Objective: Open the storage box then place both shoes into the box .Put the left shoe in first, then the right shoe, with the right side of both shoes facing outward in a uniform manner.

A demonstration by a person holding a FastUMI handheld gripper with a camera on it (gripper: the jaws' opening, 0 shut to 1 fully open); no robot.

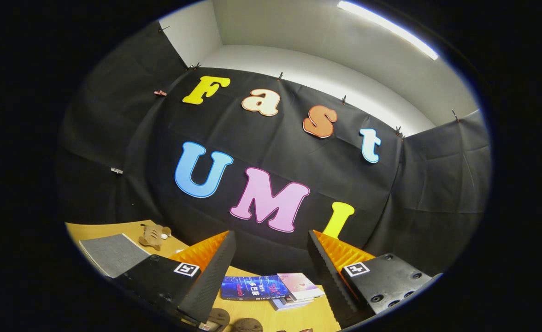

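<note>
Shoes (pixel 234 323), brown and only partly seen, are lying on the wooden table (pixel 294 318) just under the gripper (pixel 271 258), whose fingers are standing wide apart and gripping nothing. Books (pixel 271 288) are sitting between the fingers, a grey pad (pixel 112 253) and plush toy (pixel 153 236) farther off. Everything is looking still undone, I'd judge.

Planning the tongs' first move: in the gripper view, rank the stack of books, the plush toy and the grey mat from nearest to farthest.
The tongs are open, holding nothing.
1. Stack of books: between the fingers, just ahead.
2. Grey mat: left side.
3. Plush toy: left, just beyond the mat.
</note>
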